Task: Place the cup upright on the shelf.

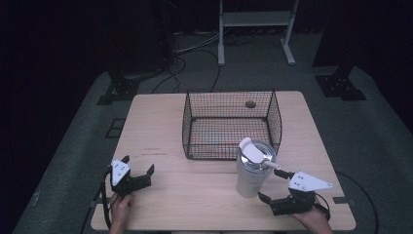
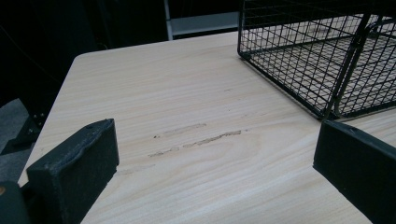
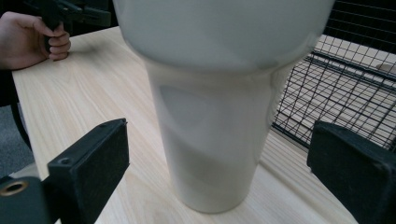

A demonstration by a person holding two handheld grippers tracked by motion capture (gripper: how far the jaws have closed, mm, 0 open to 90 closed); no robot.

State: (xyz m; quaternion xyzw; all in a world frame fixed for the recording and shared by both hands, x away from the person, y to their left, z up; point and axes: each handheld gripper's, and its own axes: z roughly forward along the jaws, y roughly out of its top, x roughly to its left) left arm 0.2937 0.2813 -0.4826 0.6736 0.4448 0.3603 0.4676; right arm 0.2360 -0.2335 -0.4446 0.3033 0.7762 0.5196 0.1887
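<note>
The step in hand looks like the reach for the cup [image 1: 253, 170], a tall white tumbler with a lid that stands upright on the table [image 1: 195, 195] at centre right of the high view, just in front of the wire basket [image 1: 231, 124]. The right gripper [image 1: 275, 187] is released, its jaws spread wide either side of the cup's narrow base without touching. Next it must slide forward and clench there. The left gripper [image 1: 139, 165], at lower left, sits released over bare wood

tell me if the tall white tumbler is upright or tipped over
Upright: the tall white tumbler stands on its narrow base on the wooden table, lid up.
</note>
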